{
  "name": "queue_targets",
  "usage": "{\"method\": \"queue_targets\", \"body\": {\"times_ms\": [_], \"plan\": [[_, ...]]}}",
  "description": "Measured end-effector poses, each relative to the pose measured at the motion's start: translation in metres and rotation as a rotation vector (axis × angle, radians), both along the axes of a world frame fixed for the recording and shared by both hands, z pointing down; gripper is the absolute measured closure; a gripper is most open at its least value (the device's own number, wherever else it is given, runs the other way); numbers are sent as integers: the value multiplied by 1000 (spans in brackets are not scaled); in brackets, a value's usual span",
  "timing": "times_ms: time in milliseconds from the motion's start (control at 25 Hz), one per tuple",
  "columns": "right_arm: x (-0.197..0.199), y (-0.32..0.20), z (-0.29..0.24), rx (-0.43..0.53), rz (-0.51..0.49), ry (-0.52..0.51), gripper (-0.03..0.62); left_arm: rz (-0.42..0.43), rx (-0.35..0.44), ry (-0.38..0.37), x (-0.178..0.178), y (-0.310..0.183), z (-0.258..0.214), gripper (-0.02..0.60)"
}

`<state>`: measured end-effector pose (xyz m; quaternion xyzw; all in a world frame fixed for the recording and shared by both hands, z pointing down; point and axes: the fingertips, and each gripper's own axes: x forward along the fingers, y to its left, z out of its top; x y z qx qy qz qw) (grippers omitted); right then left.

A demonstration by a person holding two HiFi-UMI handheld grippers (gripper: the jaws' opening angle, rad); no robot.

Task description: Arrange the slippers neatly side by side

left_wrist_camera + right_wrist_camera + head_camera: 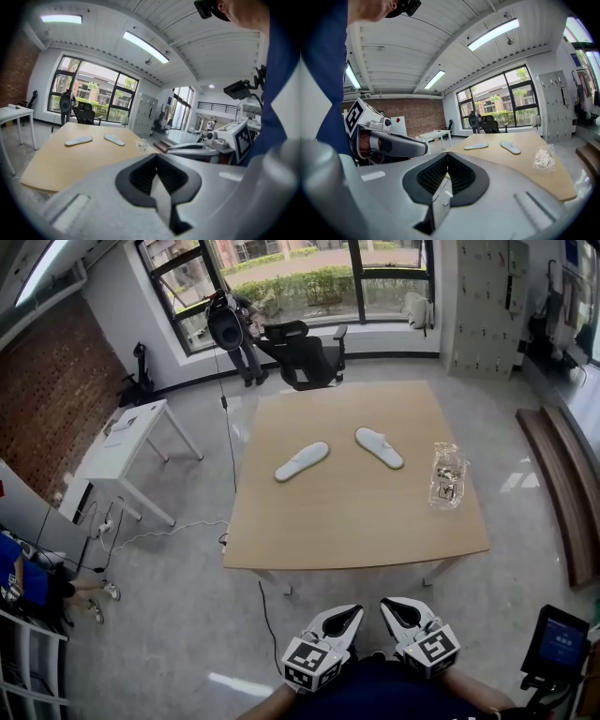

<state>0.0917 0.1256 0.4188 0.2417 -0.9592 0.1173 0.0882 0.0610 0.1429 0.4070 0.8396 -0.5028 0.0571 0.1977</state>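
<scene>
Two white slippers are lying sole-flat near the middle of the wooden table (pixel 347 521), well apart from the grippers. The left-hand slipper (pixel 302 461) and the right-hand slipper (pixel 379 447) are not touching; their far ends are angling toward each other while their near ends are spreading apart. To their right, near the table's edge, a crumpled clear plastic bag (pixel 447 475) is sitting with something small inside that cannot be made out. The left gripper (pixel 339 620) and right gripper (pixel 401 610) are hanging close to the person's body, short of the table's near edge, each with its jaws pressed together and gripping nothing. A white side table (pixel 127 442) and a black office chair (pixel 305 352) are standing beyond.
</scene>
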Motion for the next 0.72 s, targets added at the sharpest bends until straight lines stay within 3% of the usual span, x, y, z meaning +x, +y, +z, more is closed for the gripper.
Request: {"method": "queue_targets", "body": {"times_ms": [320,720], "plan": [[-26,-55,1,-14,69,9,583,73,6,-8,-28,-55,11,578],[-76,-94,16,-45,104,60,583,106,-24,65,-76,-99,18,578]]}}
